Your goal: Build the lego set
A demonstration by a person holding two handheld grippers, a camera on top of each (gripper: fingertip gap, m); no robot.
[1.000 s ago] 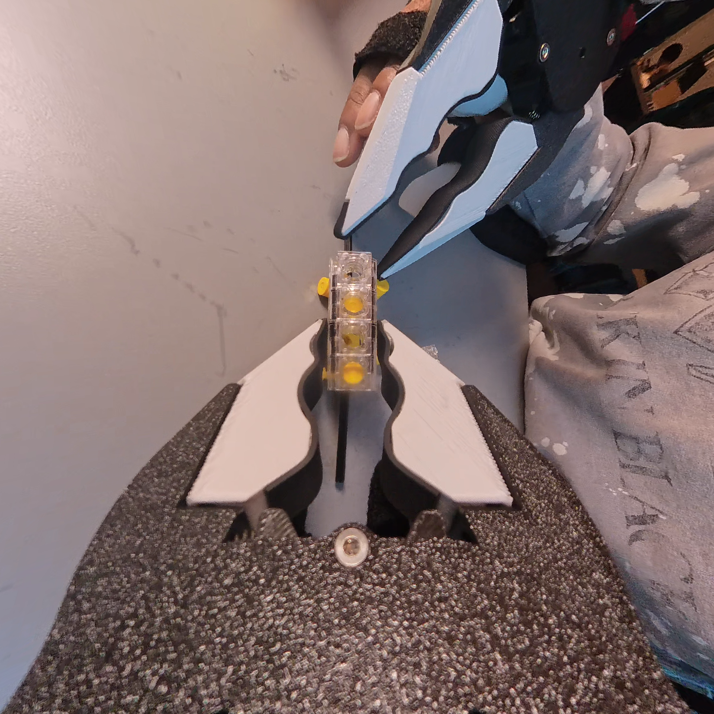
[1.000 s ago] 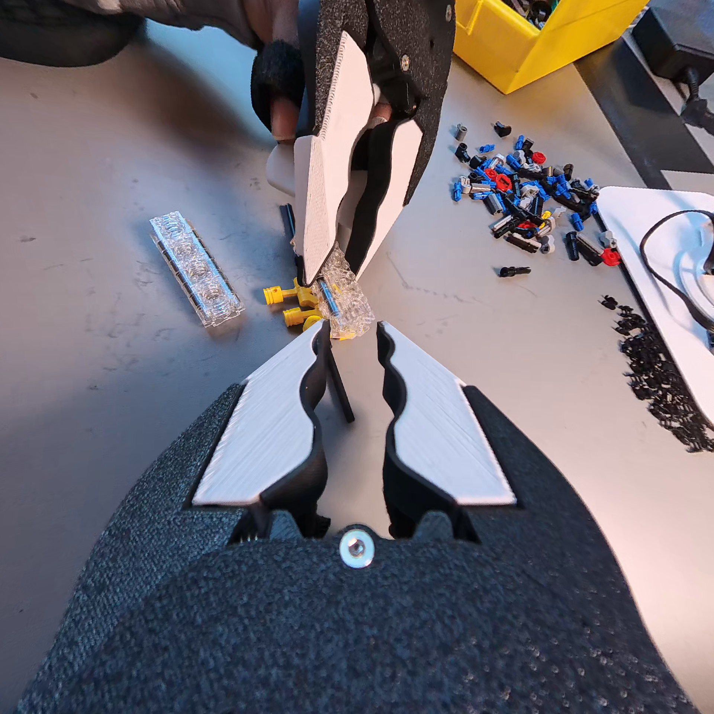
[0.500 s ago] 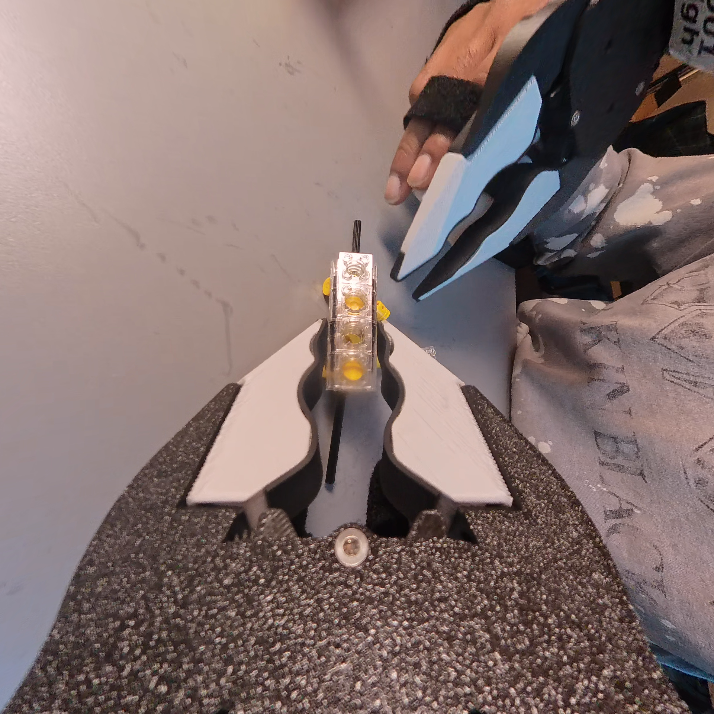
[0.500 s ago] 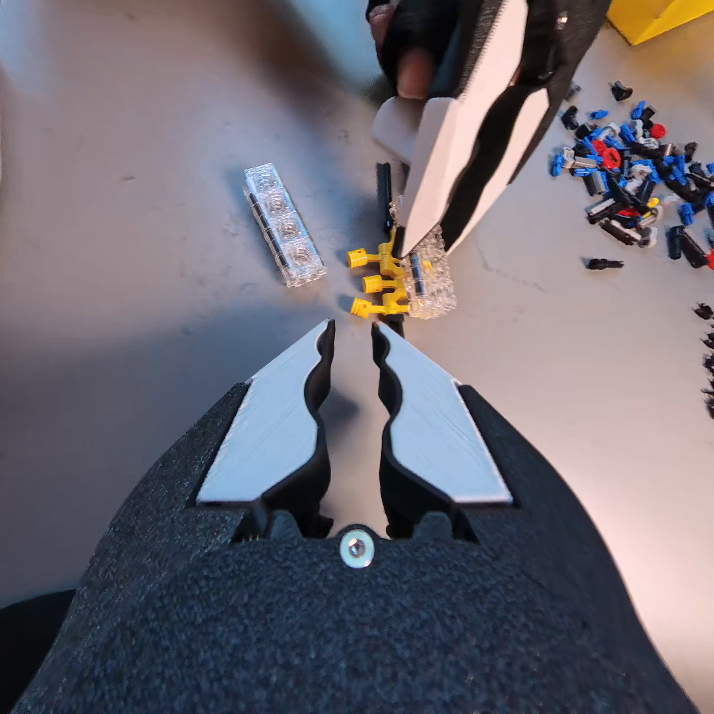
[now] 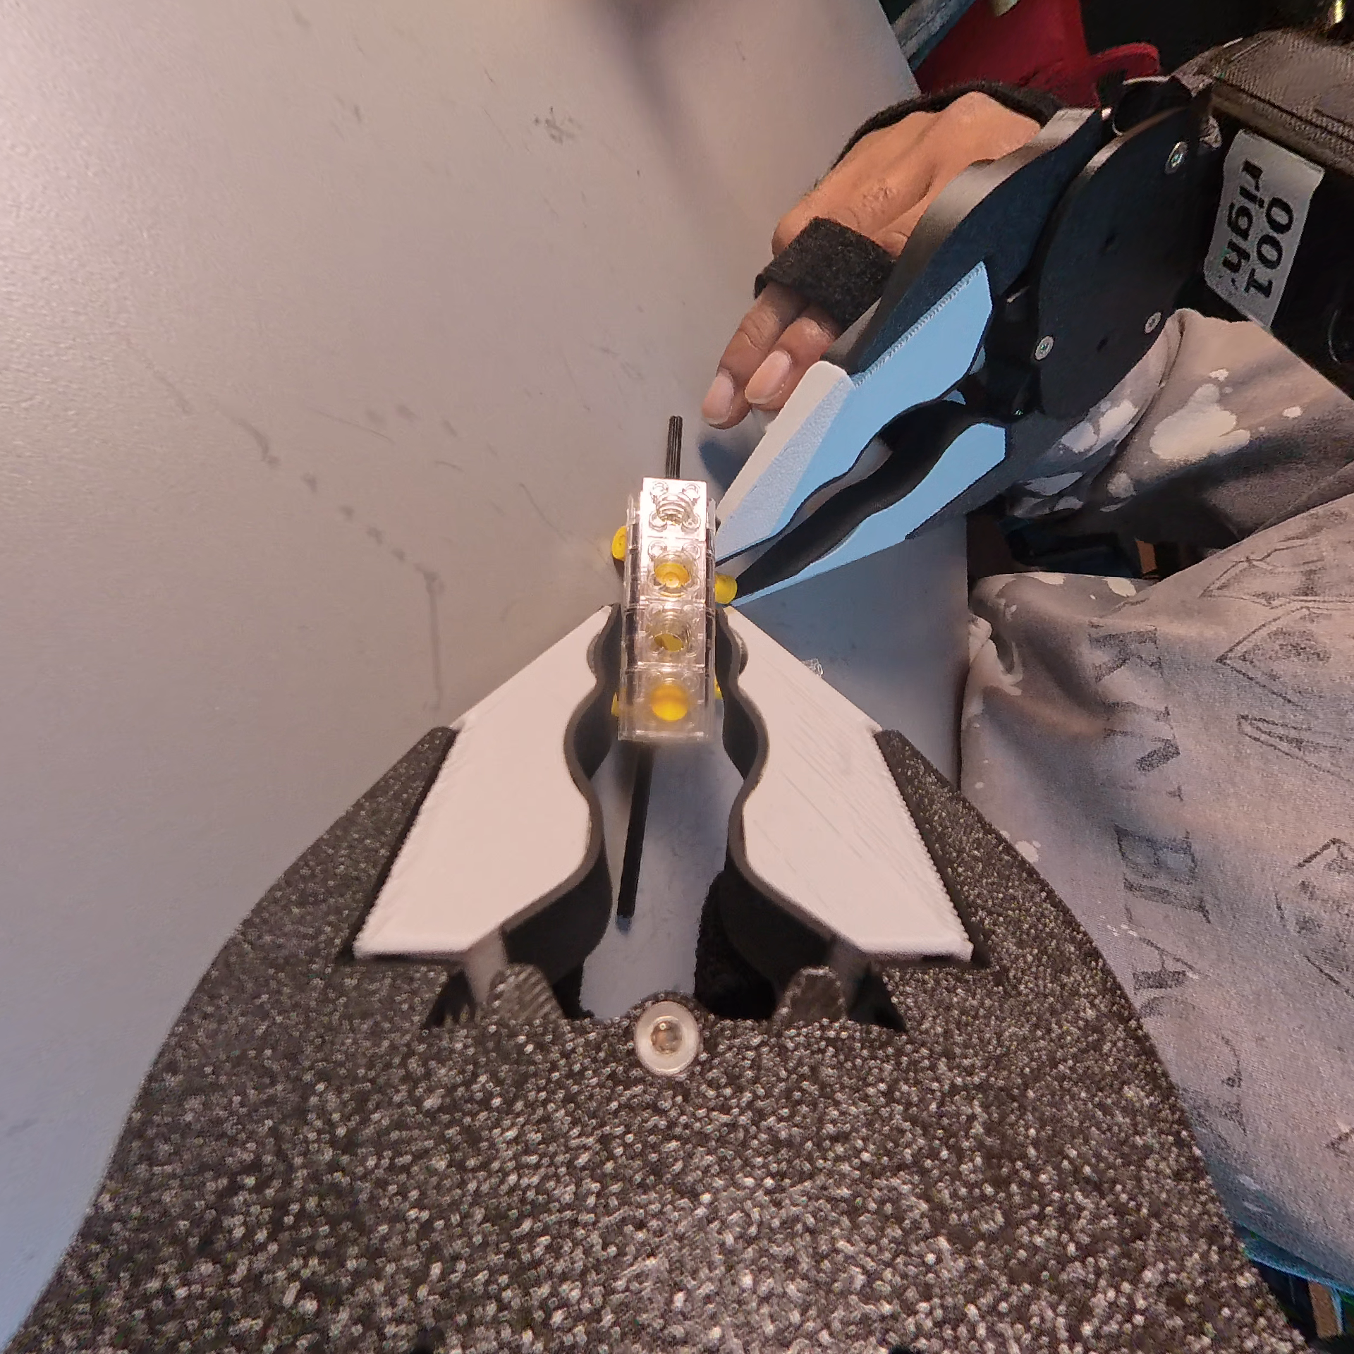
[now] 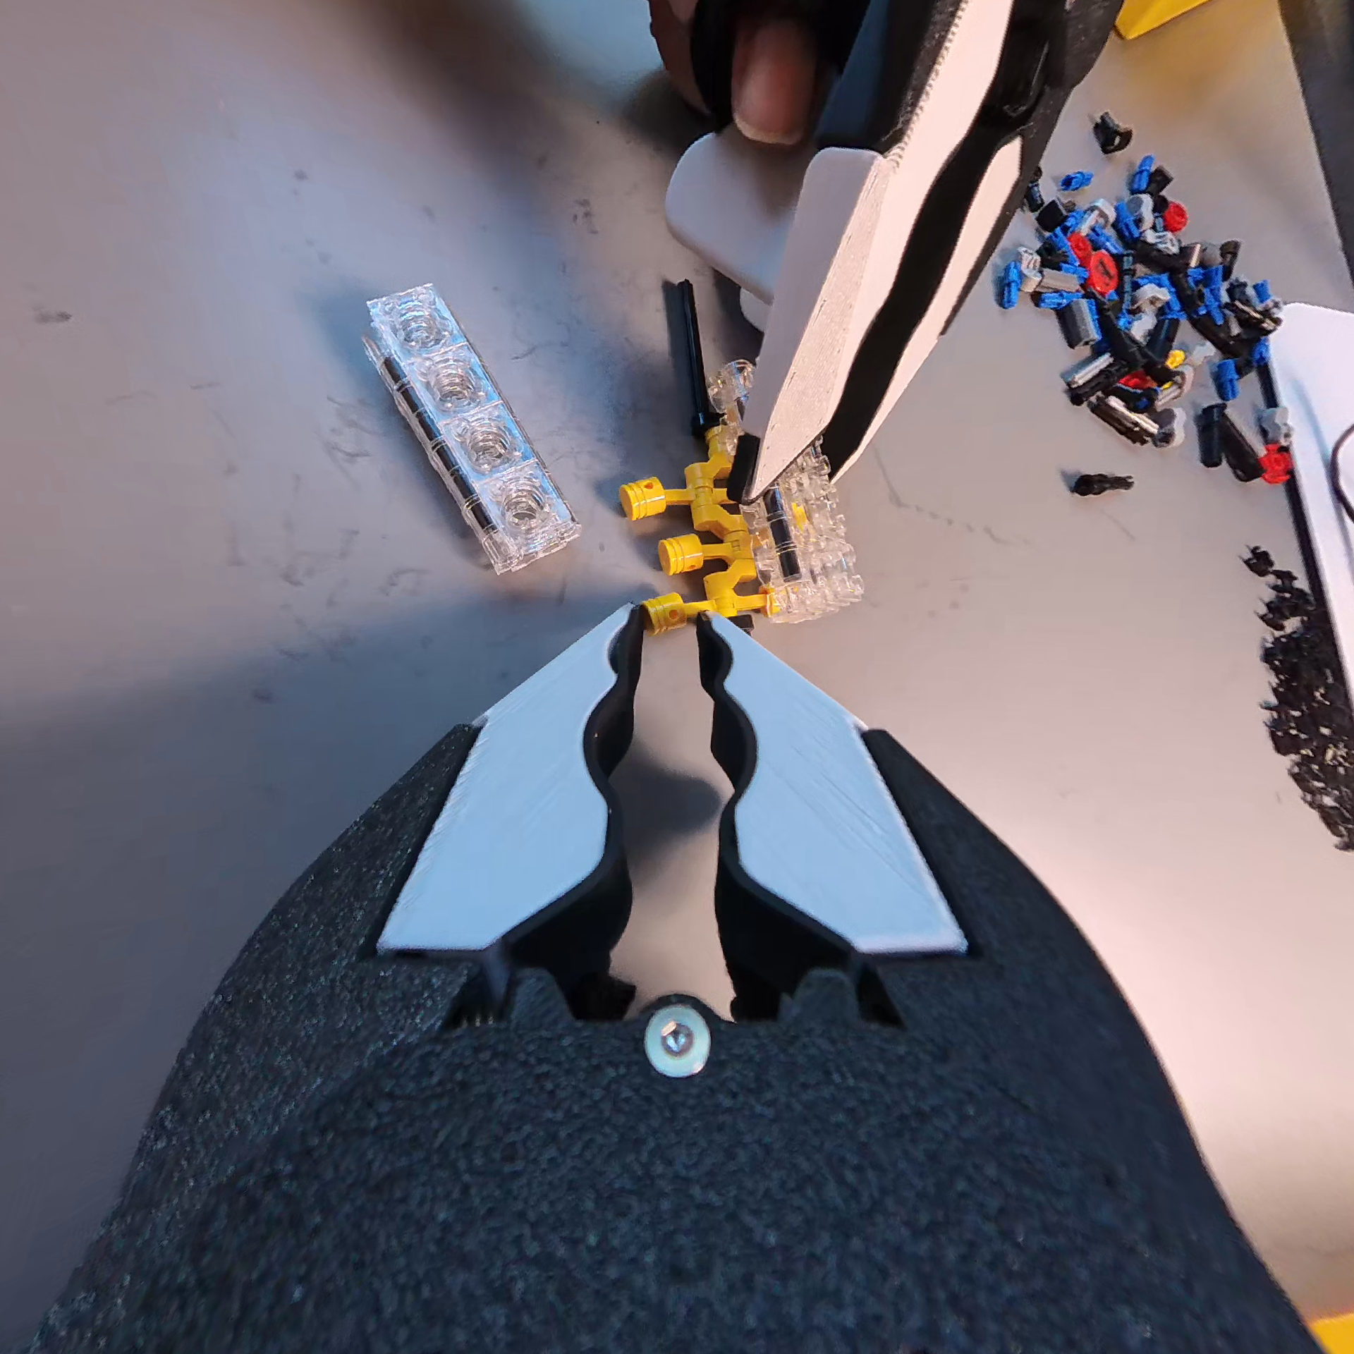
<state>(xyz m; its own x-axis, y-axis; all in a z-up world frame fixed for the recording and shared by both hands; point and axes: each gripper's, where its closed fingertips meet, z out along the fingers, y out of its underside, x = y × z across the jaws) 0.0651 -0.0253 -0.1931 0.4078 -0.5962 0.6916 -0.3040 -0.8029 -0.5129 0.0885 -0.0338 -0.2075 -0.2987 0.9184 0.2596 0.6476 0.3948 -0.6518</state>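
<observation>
Spare clear block (image 6: 469, 428) only in R view; L tool (image 5: 668, 645) clamps clear cylinder block (image 5: 668, 623), R tool (image 6: 668, 623) narrow, empty.

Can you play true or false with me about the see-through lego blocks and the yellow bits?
1. The left gripper is pinching a clear block with yellow pistons inside. True.

2. The right gripper is squeezing the loose clear block. False: that block lies by itself on the table, and the right gripper holds nothing, its fingers a little apart.

3. Three yellow pistons stick out of the side of the held block. True.

4. The pile of small blue, black and red pieces sits inside the loose clear block. False: the pile lies on the table, far over on the other side of the held block.

5. A black rod pokes out past the held block. True.
</observation>
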